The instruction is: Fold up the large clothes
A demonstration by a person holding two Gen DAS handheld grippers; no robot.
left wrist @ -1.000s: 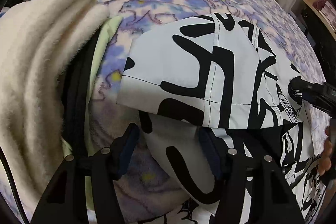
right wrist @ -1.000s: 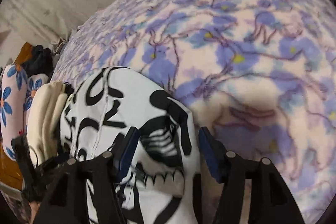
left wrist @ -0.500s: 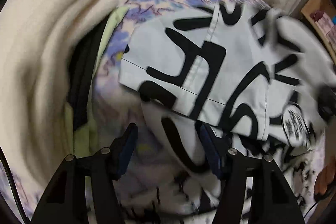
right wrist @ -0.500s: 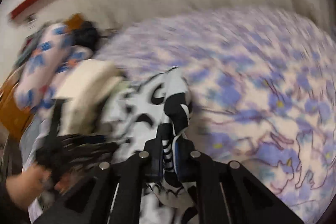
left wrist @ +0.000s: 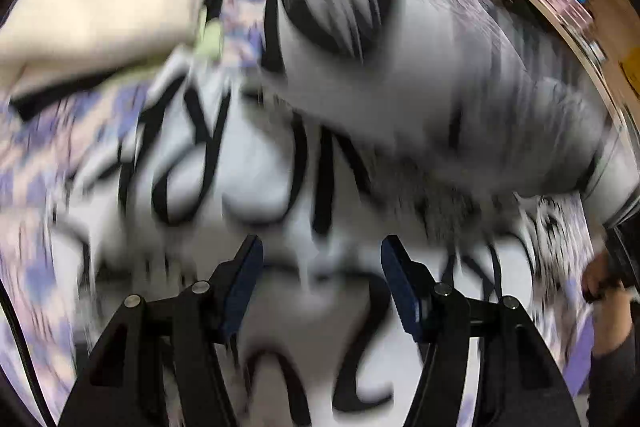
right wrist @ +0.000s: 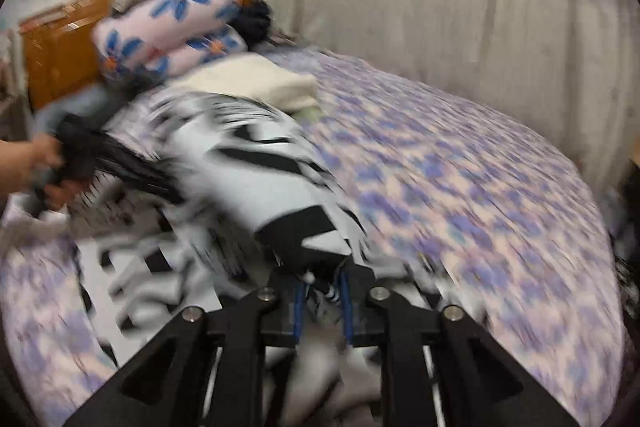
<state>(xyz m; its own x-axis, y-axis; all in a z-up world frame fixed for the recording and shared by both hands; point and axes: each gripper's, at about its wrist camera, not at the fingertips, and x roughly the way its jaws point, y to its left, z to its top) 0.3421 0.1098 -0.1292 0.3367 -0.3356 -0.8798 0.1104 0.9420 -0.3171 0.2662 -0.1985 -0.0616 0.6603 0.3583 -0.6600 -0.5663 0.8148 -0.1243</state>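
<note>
Here the right gripper (right wrist: 322, 301) is clamped on the jacket (right wrist: 256, 167), which stretches away up-left, while the left gripper (left wrist: 322, 281) hangs over it, fingers apart.

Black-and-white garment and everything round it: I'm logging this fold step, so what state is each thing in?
Black-and-white garment: partly lifted, one end pinched, blurred.
Right gripper: shut on the garment's end; its jaws have just eased slightly wider.
Left gripper: open above the garment, gripping nothing.
Cream garment: folded, lying on the bed.
Floral blanket: spread over the bed.
Flowered pillows: stacked at the headboard.
</note>
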